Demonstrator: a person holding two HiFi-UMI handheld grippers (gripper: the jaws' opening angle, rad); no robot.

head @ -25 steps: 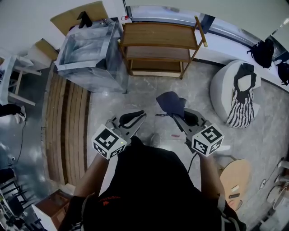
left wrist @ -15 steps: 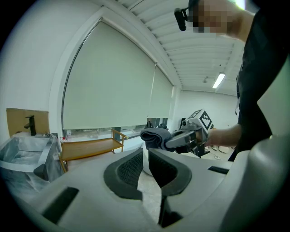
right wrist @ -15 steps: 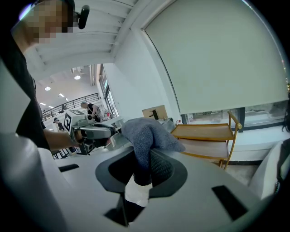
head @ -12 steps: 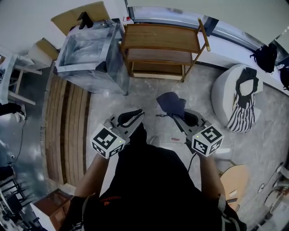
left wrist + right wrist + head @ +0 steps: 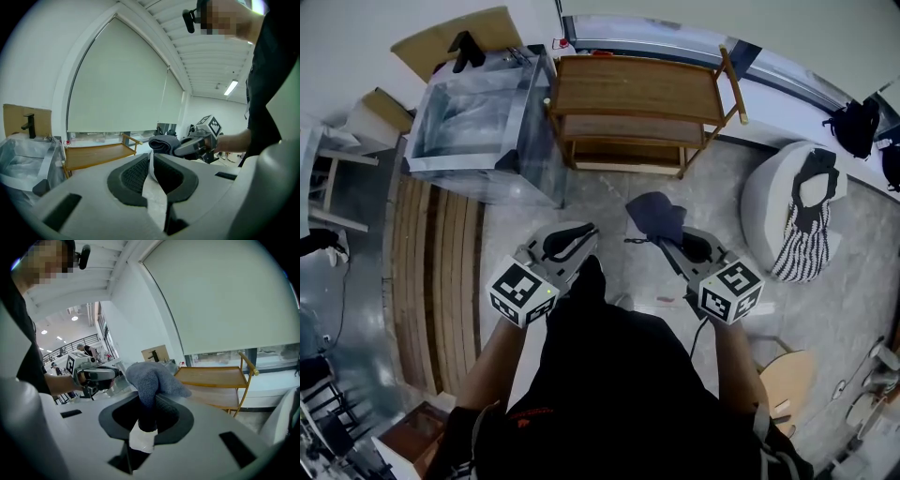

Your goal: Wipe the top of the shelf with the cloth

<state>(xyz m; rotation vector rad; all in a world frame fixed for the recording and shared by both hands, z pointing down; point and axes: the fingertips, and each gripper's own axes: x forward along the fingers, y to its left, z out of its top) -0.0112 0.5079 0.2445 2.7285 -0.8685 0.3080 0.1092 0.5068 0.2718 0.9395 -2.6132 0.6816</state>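
The shelf (image 5: 633,86) is honey-coloured wood, smooth with a soft sheen; the cloth (image 5: 151,377) is blue-grey, thick-woven and matt, its face nubbly; the left gripper (image 5: 151,161) and the right gripper (image 5: 146,405) are pale grey matt plastic, with dark ribbed rubbery pads (image 5: 132,176) lining the jaws; the floor (image 5: 600,202) is mottled grey stone, faintly glossy.

Open-plan lab or office, roller blind (image 5: 117,84), strip light (image 5: 230,87), beanbag (image 5: 759,197), backpack (image 5: 857,122)
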